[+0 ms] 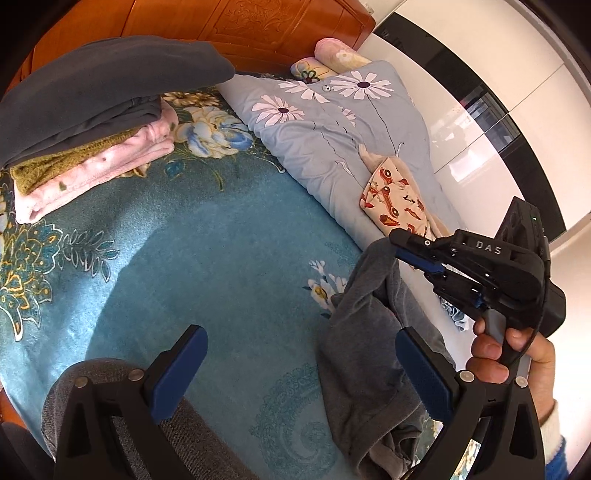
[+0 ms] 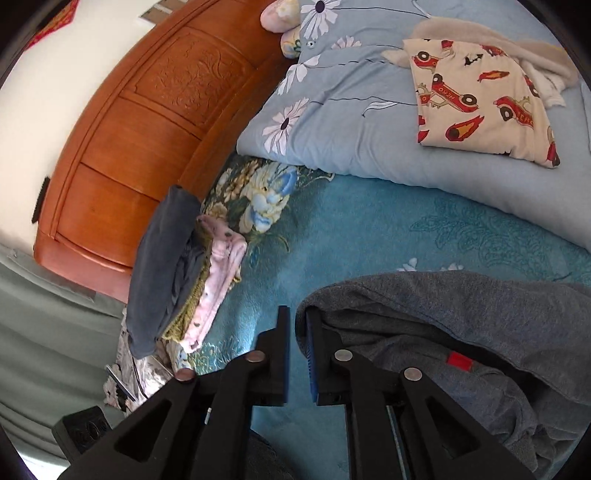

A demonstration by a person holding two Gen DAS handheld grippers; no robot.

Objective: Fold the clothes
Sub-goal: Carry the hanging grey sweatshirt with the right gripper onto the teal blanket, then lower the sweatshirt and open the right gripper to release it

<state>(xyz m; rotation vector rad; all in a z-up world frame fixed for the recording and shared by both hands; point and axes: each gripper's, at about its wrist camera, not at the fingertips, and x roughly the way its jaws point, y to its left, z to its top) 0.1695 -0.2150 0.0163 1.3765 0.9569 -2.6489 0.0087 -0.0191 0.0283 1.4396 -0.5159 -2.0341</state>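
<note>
A crumpled grey garment [image 1: 369,350] lies on the teal bedspread [image 1: 203,240] at the right. My left gripper [image 1: 301,369] hovers over the bedspread with its jaws wide open and nothing between them; its right finger [image 1: 424,376] is close to the garment's edge. My right gripper [image 1: 397,245], held by a hand [image 1: 509,354], is at the garment's raised top. In the right wrist view the right gripper [image 2: 297,328] shows a narrow gap with only bedspread in it, and the grey garment [image 2: 461,325] drapes against the outer side of its right finger.
A stack of folded clothes [image 1: 92,122], dark grey over olive and pink, sits near the wooden headboard [image 1: 221,22]. A pale blue daisy quilt [image 1: 325,129] carries a folded car-print garment [image 1: 395,199]. Grey fabric [image 1: 74,387] lies below my left gripper.
</note>
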